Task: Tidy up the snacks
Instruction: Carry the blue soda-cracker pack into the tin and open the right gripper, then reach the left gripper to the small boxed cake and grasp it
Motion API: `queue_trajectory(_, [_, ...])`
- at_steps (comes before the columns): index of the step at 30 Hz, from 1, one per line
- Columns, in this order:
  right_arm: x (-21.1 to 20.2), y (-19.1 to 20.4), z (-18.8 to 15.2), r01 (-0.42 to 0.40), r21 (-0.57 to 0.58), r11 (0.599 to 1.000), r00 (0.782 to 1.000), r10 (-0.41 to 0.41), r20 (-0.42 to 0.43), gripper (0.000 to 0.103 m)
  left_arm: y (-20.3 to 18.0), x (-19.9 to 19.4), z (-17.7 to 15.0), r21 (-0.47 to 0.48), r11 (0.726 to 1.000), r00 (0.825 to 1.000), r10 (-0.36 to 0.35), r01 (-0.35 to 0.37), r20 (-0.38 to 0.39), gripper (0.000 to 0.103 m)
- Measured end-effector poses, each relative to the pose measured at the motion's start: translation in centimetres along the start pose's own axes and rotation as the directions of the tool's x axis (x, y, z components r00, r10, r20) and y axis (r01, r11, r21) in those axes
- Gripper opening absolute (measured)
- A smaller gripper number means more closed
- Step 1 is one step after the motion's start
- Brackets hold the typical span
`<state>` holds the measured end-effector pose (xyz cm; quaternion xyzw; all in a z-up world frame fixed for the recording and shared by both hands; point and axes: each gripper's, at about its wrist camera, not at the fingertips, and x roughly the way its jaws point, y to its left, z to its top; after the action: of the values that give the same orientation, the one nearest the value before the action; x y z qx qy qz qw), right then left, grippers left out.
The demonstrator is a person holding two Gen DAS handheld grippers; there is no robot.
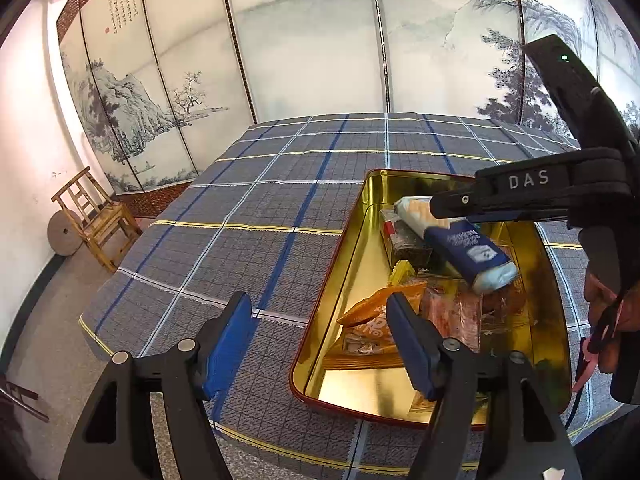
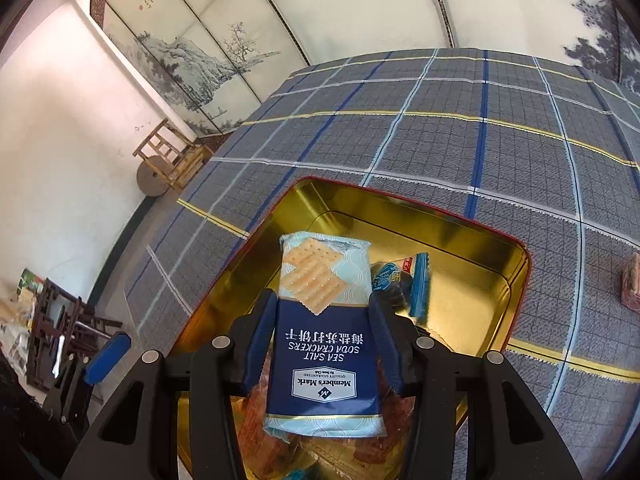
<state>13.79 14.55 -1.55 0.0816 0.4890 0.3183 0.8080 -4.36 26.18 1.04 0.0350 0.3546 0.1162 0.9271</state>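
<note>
Right gripper: its 2 blue pads were clamped on the flanks of a soda cracker pack, gripping it about mid-length, label upside down in the right wrist view.
Soda cracker pack: held tilted above the tin, its pale crackers-printed end pointing away from the gripper; in the left wrist view the pack slanted over the other snacks, whether it touched them could not be told.
Left gripper: jaws spread apart, nothing between the pads; 1 finger stood over the cloth, the other over the tin's near edge.
Tin: red-rimmed, gold inside, resting on the checked cloth.
Tin contents: an orange packet at the near end, a clear reddish wrapper beside it, a dark packet under the cracker pack; a blue-edged wrapper lay just right of the pack in the right wrist view.
Outside the tin: 1 pinkish packet on the cloth at the far right.
Room: wooden chair by a painted folding screen.
</note>
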Motion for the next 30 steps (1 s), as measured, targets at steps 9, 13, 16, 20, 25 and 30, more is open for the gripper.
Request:
queue_trajectory(9, [-4.3,0.0,-2.3,-0.025,-0.055,0.998,0.991,0.032,0.128,0.05,-0.7,-0.4,0.1,0.017,1.0,1.0,-0.007,0.007,-0.005,0.072])
queue_trajectory(13, [-7.4,-1.5,-4.8,0.045,-0.08,0.996,0.979,-0.028,0.202,0.051,-1.5,-0.9,0.2,0.038,0.999,1.0,-0.009,0.009,-0.001,0.073])
queue_trajectory(16, [-9.6,-3.5,-6.8,0.137,-0.093,0.986,0.964,-0.111,0.243,0.058,-2.5,-1.3,0.5,0.057,0.998,1.0,-0.014,0.014,0.003,0.074])
queue_trajectory(20, [-12.2,-8.4,-9.2,0.245,-0.045,0.969,0.94,-0.226,0.258,0.061,-4.3,-1.7,0.9,0.097,0.995,1.0,-0.024,0.023,0.011,0.075])
queue_trajectory(25, [-15.8,-15.9,-12.0,0.319,0.093,0.943,0.912,-0.332,0.242,0.062,-7.5,-2.4,1.6,0.169,0.985,0.999,-0.033,0.029,0.022,0.079])
queue_trajectory(30, [-19.3,-21.7,-13.3,0.369,0.19,0.91,0.885,-0.406,0.227,0.067,-11.3,-2.7,2.6,0.246,0.968,0.999,-0.047,0.041,0.019,0.081])
